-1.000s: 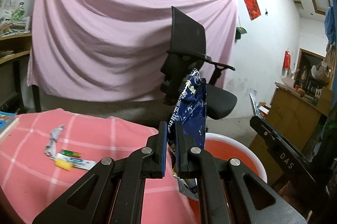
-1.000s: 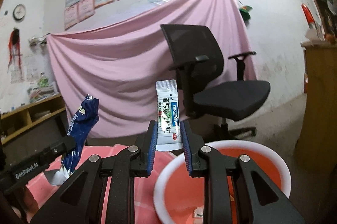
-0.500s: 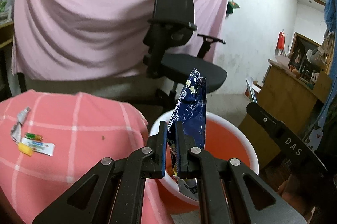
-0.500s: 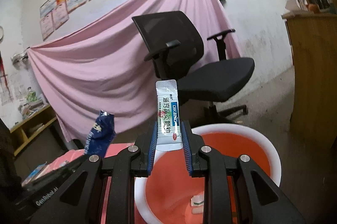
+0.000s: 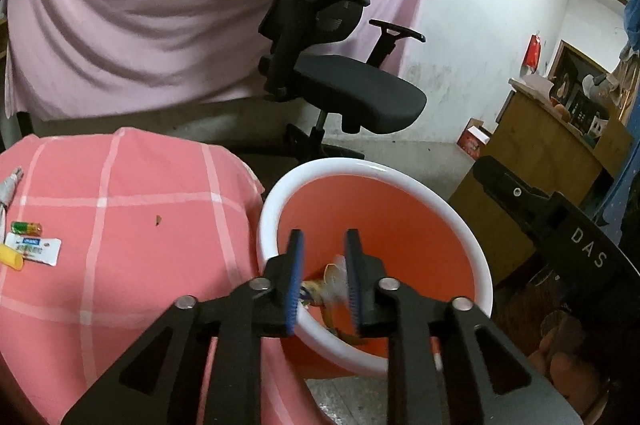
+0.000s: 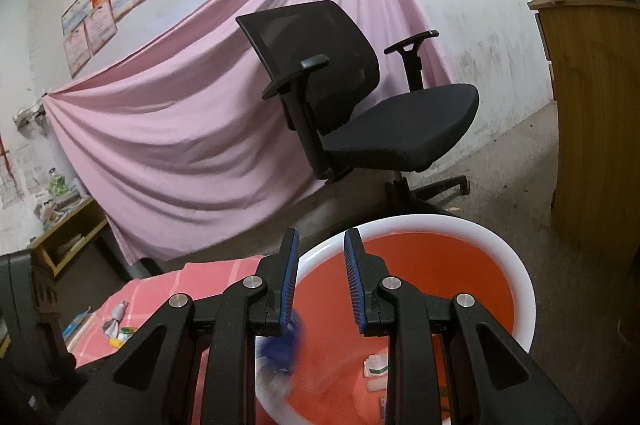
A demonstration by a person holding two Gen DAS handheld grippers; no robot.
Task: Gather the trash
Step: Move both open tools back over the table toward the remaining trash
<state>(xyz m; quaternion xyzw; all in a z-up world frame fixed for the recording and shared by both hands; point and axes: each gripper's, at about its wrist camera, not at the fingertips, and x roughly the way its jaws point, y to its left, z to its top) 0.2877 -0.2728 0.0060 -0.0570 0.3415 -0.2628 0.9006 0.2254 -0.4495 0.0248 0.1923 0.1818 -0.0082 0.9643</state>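
Pink-draped room [image 5: 140, 5], "DAS" — right hand-held gripper [image 5: 584, 253]

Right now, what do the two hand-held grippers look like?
Both match: the left hand-held gripper and the right hand-held gripper are matte black plastic linkages with triangular cutouts, silver rivets at the joints, and blue ribbed pads lining the finger insides. From the left view, the right one's side carries white "DAS" lettering. No cables or sleeves show.

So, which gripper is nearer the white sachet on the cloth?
Left. The left gripper is right of the white sachet, over the bucket rim; the right gripper is farther right.
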